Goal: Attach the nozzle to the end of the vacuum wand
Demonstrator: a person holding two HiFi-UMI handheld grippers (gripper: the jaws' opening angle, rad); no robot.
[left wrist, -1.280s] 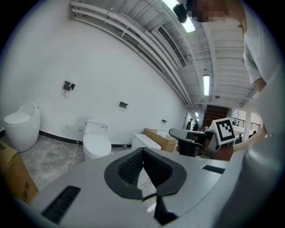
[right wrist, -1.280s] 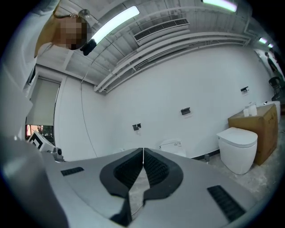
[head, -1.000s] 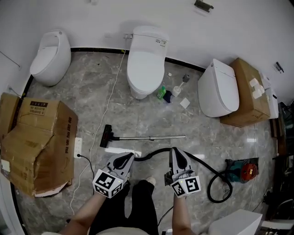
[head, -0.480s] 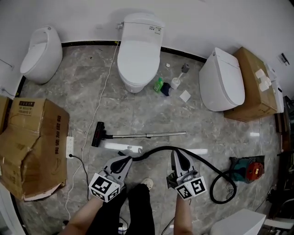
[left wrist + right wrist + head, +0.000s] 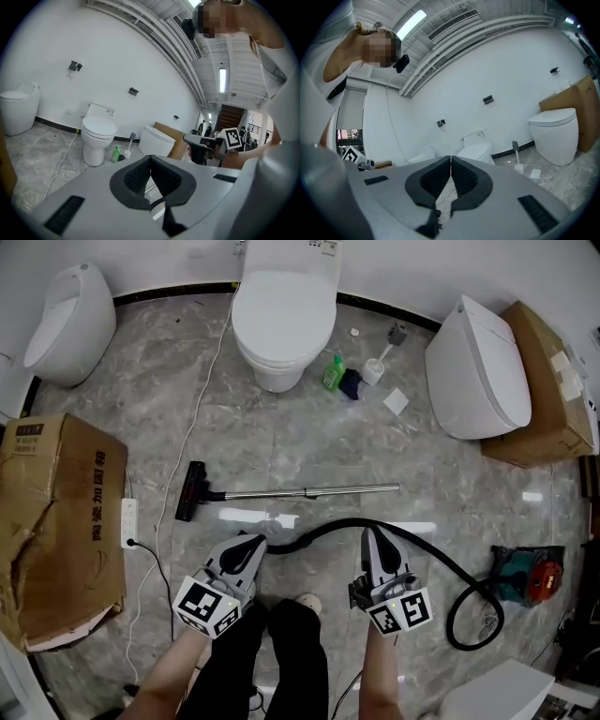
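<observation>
A silver vacuum wand (image 5: 309,491) lies flat on the marble floor. The black floor nozzle (image 5: 189,491) sits at its left end, and its neck meets the tube. A black hose (image 5: 412,542) curves from near the wand to the red and teal vacuum body (image 5: 525,577). My left gripper (image 5: 257,541) hovers just short of the hose's free end, shut and empty. My right gripper (image 5: 367,533) hangs over the hose's arc, also shut and empty. The closed pads of the left gripper (image 5: 151,157) and of the right gripper (image 5: 451,157) meet with nothing between them.
A white toilet (image 5: 284,320) stands beyond the wand, with a green bottle (image 5: 332,373) and a toilet brush (image 5: 375,367) beside it. A cardboard box (image 5: 56,521) and a power strip (image 5: 128,521) lie at the left. A second toilet (image 5: 478,371) and a box (image 5: 548,399) stand at the right.
Both grippers and the head view have sunk toward the floor, so the wand, nozzle and hose look larger. The jaws have stayed shut and nothing on the floor has moved.
</observation>
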